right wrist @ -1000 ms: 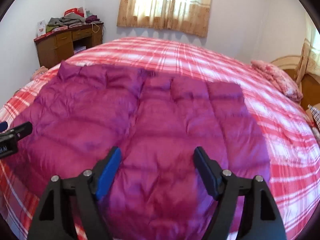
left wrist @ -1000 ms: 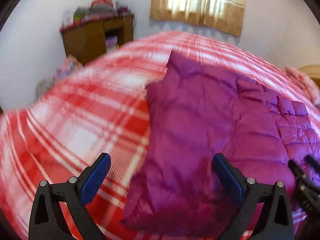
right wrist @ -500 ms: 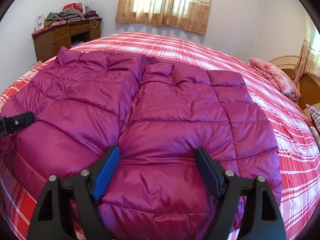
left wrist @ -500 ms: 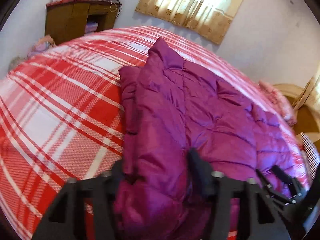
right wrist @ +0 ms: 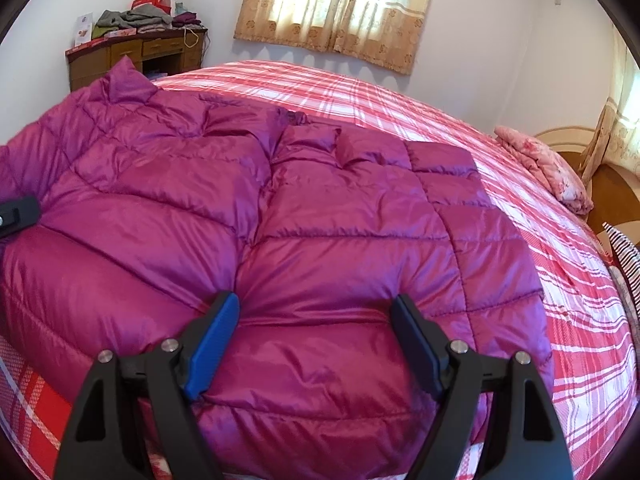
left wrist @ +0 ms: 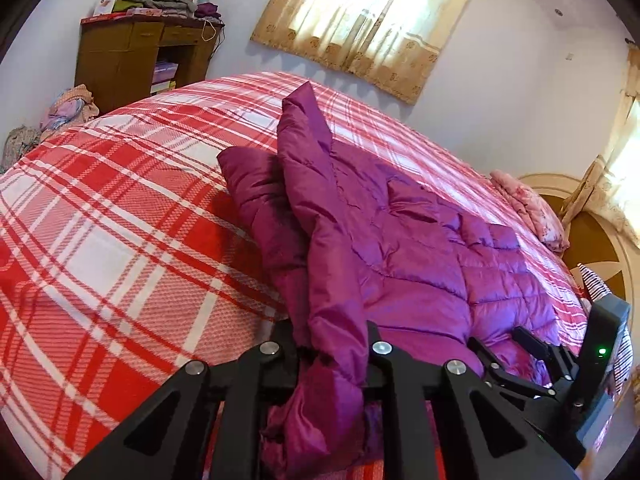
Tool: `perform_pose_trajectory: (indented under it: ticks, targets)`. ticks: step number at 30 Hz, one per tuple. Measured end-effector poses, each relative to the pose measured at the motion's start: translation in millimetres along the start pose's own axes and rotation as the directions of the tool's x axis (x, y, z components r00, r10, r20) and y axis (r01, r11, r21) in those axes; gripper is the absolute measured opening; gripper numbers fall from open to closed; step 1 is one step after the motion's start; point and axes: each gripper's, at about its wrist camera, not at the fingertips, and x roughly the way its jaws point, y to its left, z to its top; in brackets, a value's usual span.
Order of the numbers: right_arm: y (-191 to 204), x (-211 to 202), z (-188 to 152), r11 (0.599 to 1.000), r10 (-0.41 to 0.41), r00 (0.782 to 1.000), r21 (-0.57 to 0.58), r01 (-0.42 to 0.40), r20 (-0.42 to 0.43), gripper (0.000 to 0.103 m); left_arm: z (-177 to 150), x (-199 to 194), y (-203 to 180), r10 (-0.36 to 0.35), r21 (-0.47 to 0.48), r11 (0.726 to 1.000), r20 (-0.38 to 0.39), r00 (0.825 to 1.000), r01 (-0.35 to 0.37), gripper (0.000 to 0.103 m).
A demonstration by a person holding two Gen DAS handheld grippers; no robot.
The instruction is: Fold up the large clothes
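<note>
A large magenta quilted down jacket (right wrist: 320, 216) lies spread on the red plaid bed (right wrist: 560, 288). In the left wrist view my left gripper (left wrist: 334, 344) is shut on the jacket's near left edge (left wrist: 332, 320), which bunches up between the jaws. My right gripper (right wrist: 316, 320) is open, its jaws standing wide over the jacket's near hem, with a blue pad (right wrist: 212, 344) on the left finger. The right gripper also shows at the right of the left wrist view (left wrist: 520, 356). The left gripper's tip shows at the left edge of the right wrist view (right wrist: 18, 216).
A wooden desk (left wrist: 132, 56) piled with clothes stands at the back left by the wall. A curtained window (right wrist: 340, 8) is behind the bed. A pink pillow (right wrist: 548, 168) and a wooden headboard (left wrist: 592, 240) lie at the right. The bedspread (left wrist: 100, 240) stretches left of the jacket.
My left gripper moved right onto the jacket's left edge and shut on it, lifting the fabric into a ridge. My right gripper came down closer to the hem and stayed open.
</note>
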Motion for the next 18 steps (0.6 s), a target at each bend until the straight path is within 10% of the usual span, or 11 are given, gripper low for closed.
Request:
perform_pose_trajectory:
  ticks: [11, 18]
  targets:
    - [43.7, -22.5, -0.6, 0.989, 0.139, 0.990, -0.044, -0.138, 0.024, 0.079, 22.9, -56.8, 25.9, 0.069, -0.011, 0.998, 0.084, 0.994, -0.068, 0.012]
    - [-21.2, -69.4, 1.3, 0.972, 0.214, 0.963, 0.057, -0.226, 0.166, 0.084, 48.8, -90.0, -14.1, 0.142, 0.168, 0.971, 0.178, 0.974, -0.172, 0.012]
